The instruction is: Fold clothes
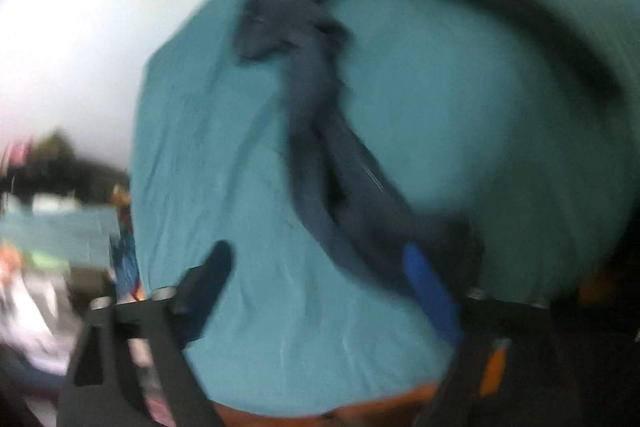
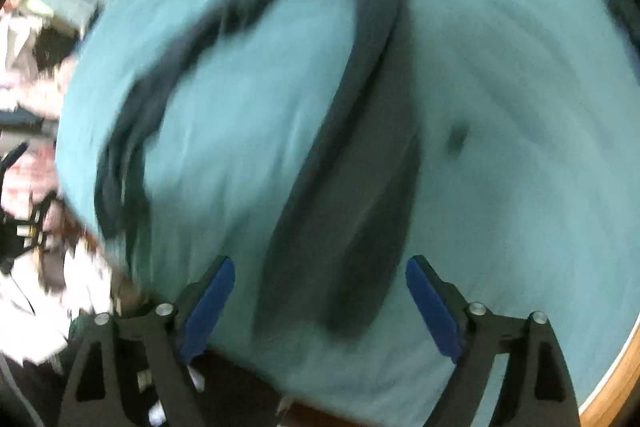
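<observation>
Both pairs of tongs sit nearest the lens, the left tongs (image 1: 320,291) and the right tongs (image 2: 320,303) spread wide with nothing pressed between their blue pads, so we judge the garment released. Our dark trousers (image 2: 344,163) lie in a twisted, blurred arch across the teal sheet (image 2: 520,187), one leg running down the middle of the right view and the other curving toward the left edge. To fold well, we should flatten and straighten each leg first, then pinch matching ends so edges meet squarely.
</observation>
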`<state>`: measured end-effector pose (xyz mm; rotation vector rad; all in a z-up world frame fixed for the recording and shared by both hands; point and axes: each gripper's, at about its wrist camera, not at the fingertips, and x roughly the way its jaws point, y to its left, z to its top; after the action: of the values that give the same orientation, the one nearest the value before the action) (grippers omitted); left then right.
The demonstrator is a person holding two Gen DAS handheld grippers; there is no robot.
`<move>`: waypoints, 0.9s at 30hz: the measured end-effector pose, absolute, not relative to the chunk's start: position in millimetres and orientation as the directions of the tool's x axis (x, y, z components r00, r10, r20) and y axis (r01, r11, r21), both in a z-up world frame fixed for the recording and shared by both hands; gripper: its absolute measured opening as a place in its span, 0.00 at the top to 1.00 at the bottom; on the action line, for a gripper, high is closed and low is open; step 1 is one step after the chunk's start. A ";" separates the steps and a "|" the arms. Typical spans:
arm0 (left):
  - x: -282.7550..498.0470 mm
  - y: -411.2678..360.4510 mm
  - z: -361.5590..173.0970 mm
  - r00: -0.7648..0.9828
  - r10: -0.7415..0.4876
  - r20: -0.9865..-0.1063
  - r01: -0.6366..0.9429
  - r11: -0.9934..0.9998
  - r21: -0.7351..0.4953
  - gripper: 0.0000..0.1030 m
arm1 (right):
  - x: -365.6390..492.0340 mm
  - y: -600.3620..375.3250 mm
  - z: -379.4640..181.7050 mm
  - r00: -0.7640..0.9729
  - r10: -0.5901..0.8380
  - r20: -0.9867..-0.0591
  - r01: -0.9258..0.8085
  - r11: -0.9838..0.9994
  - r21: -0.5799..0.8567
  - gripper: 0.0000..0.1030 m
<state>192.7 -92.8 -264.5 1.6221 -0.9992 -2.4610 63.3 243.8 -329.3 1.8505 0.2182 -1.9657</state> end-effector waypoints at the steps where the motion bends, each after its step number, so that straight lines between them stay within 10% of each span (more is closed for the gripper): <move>1: 156.3 -97.5 -274.6 -0.479 -0.435 -0.762 -0.240 -0.770 0.591 0.00 | 32.0 240.6 -324.1 -0.073 -0.202 -0.977 0.419 -0.895 0.153 0.14; 6: -26.2 -119.7 -328.5 -0.482 -0.751 -0.451 0.108 -0.562 0.820 0.00 | -122.7 187.9 -336.6 -0.363 -0.114 -0.925 0.444 -0.894 -0.063 0.14; 19: -259.6 -161.8 -428.3 -0.375 -0.427 -0.823 0.355 -0.886 0.298 0.00 | -372.3 167.9 -442.0 -0.312 -0.320 -0.895 0.246 -0.937 0.249 0.14; 27: -281.0 -135.7 -459.8 -0.379 -0.341 -0.861 0.304 -0.924 0.232 0.00 | -410.8 174.5 -487.7 -0.211 -0.412 -0.887 0.144 -0.910 0.388 0.00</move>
<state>-281.0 -135.7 -459.8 1.4653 -0.0495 -2.3276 -410.8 174.5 -487.7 1.7000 -0.3141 -2.1758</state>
